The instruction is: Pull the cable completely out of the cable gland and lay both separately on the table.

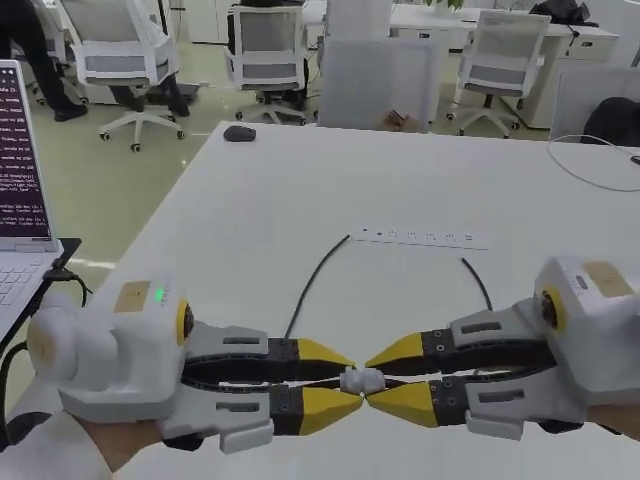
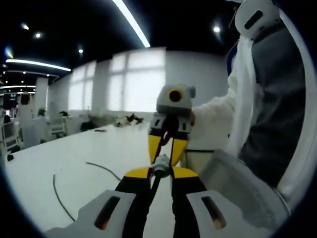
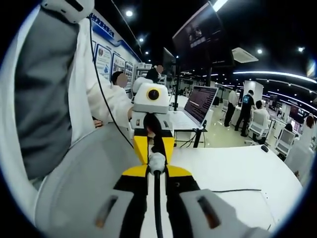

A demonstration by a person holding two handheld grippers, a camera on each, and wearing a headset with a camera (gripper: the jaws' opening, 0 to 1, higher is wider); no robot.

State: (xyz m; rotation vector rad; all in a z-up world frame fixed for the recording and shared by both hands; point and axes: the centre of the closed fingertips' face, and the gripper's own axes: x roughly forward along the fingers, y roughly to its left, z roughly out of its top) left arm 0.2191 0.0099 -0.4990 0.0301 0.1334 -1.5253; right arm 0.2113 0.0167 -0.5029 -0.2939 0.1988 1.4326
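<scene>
My left hand-held gripper (image 1: 354, 380) and right hand-held gripper (image 1: 371, 380) meet tip to tip on my side of the power strip (image 1: 420, 237), each pinched tight on the cable gland (image 1: 362, 381) above the desk (image 1: 250, 200), while the black cable (image 1: 310, 285) trails toward that strip.

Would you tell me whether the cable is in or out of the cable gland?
In: the cable runs into the cable gland between the jaws.

Left gripper (image 1: 348, 380) and right gripper (image 1: 376, 380) level, pointed straight at each other, yellow tips almost touching. Both jaw pairs closed on the cable gland (image 1: 362, 380) from opposite sides. Both grippers close in front of the torso.
</scene>
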